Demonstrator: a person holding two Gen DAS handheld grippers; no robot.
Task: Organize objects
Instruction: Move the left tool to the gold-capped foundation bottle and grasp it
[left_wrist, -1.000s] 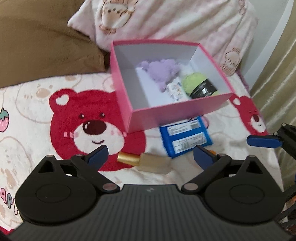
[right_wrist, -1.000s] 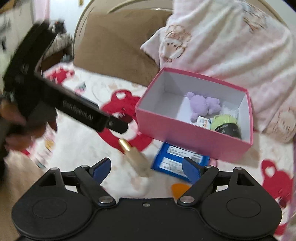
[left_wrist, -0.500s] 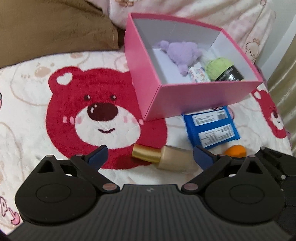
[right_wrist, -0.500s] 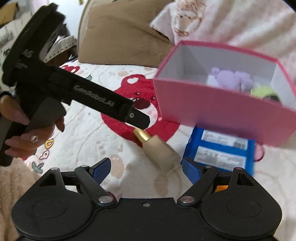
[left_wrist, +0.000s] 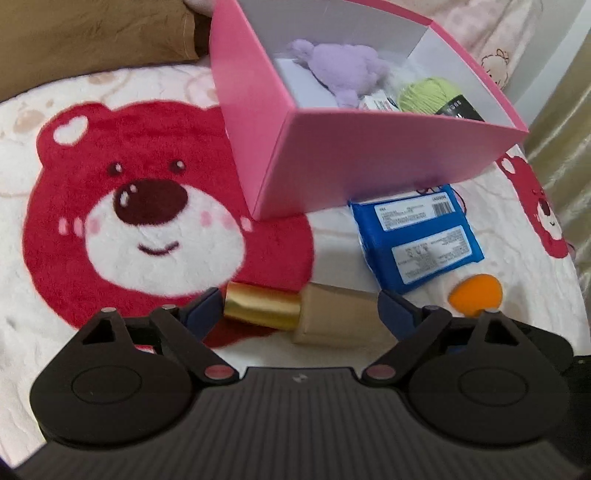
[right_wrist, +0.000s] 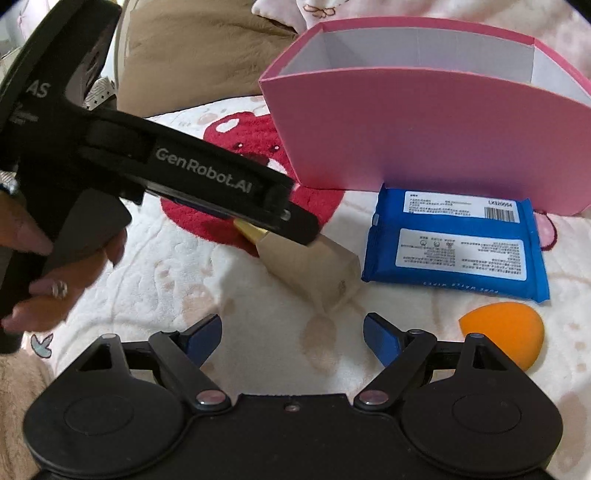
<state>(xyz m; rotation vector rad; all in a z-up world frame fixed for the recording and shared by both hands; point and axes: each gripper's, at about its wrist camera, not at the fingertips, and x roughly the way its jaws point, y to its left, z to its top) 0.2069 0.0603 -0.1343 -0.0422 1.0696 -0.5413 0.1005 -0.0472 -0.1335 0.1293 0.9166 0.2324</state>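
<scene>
A beige bottle with a gold cap (left_wrist: 310, 314) lies on the bear blanket, lengthwise between the fingers of my open left gripper (left_wrist: 299, 310), which reach its two ends. It also shows in the right wrist view (right_wrist: 310, 269), partly under the left gripper's body (right_wrist: 207, 177). My right gripper (right_wrist: 291, 334) is open and empty, just short of the bottle. A blue wipes pack (left_wrist: 417, 240) and an orange sponge (left_wrist: 476, 295) lie to the right. The pink box (left_wrist: 369, 158) holds a purple plush (left_wrist: 340, 70) and green yarn (left_wrist: 428, 94).
A brown pillow (left_wrist: 92, 37) and a pink patterned cushion (left_wrist: 491, 48) lie behind the box. A curtain (left_wrist: 565, 122) hangs at the right edge. The blanket's red bear face (left_wrist: 147, 221) is to the left of the box.
Both grippers have moved forward and down toward the bottle. The left gripper's fingers now flank the bottle. The right gripper has come lower, so the box's inside is hidden from it.
</scene>
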